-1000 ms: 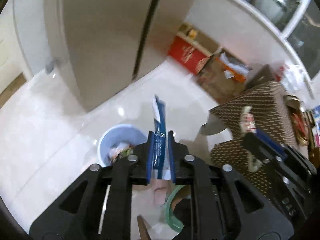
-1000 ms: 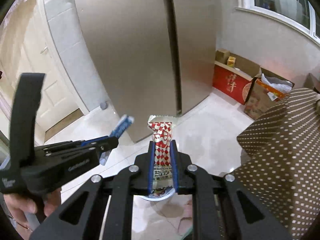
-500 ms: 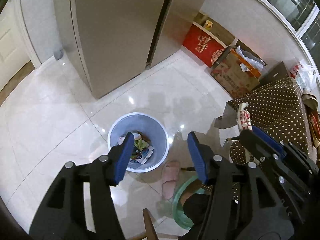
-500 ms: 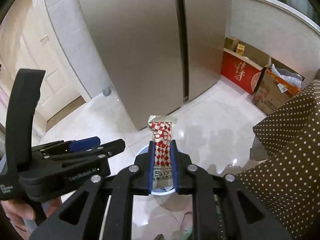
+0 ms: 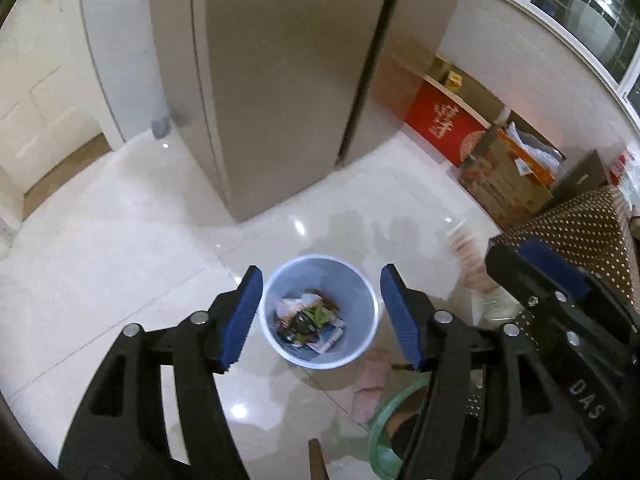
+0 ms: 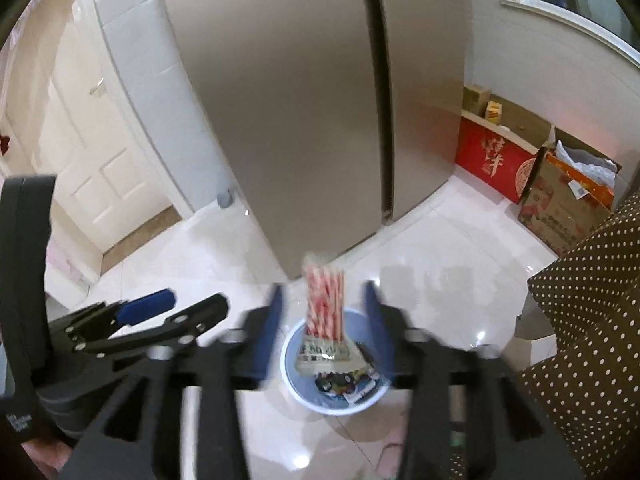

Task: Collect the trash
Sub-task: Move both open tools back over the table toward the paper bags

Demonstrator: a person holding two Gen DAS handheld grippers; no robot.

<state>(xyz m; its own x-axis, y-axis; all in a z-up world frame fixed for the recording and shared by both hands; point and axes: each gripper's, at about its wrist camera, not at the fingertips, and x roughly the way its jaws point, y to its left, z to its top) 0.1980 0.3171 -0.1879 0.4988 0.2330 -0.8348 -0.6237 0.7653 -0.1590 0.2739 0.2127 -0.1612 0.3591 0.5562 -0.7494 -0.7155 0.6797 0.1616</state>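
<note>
A pale blue trash bin stands on the white tile floor with several wrappers inside. My left gripper is open and empty above it. In the right wrist view my right gripper is open, and a red-and-white checked wrapper is loose between the jaws, blurred, over the bin. The left gripper also shows there at the left.
A tall beige fridge stands behind the bin. Red and cardboard boxes line the wall at right. A brown dotted tablecloth hangs at right. A green basin and pink slippers lie near the bin.
My left gripper opened and its blue wrapper dropped into the bin. My right gripper has just opened, and the red-and-white wrapper is leaving it.
</note>
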